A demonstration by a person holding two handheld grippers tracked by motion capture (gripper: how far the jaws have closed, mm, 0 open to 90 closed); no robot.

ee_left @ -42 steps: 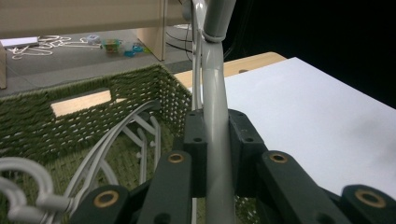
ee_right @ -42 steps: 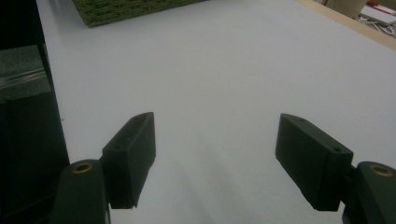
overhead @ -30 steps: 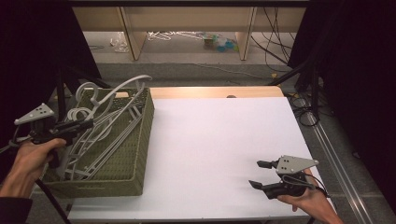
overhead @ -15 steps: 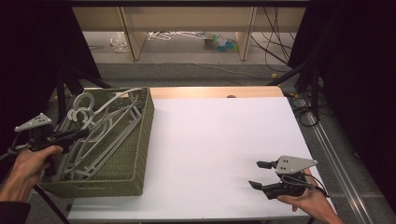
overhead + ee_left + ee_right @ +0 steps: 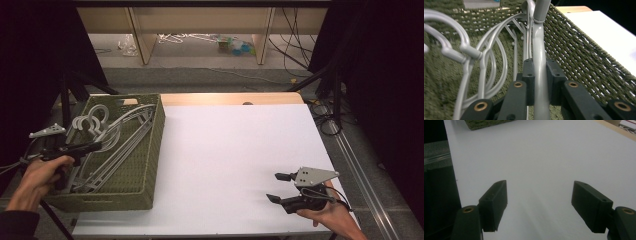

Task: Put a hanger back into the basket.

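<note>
An olive woven basket [image 5: 137, 182] stands at the left of the white table [image 5: 235, 150] and holds several grey plastic hangers [image 5: 120, 136]. My left gripper [image 5: 94, 146] reaches in over the basket's left rim and is shut on the arm of one grey hanger [image 5: 539, 45]. In the left gripper view that arm runs straight up between the two pads of the left gripper [image 5: 539, 68], beside the basket's inner wall [image 5: 584, 52]. Near the table's front right corner my right gripper [image 5: 278, 187] is held low over the bare white surface [image 5: 544, 152], open; the right gripper [image 5: 539, 205] has nothing between its jaws.
A wooden strip [image 5: 230, 98] edges the table's far side. Beyond it lie floor, shelf legs and loose hangers [image 5: 185, 37]. A black stand with cables [image 5: 334, 95] is off the table's right edge. A corner of the basket [image 5: 486, 123] lies far ahead of the right gripper.
My left hand has come down, and the held hanger with the others has sunk from above the rim into the basket. The right gripper has stayed still.
</note>
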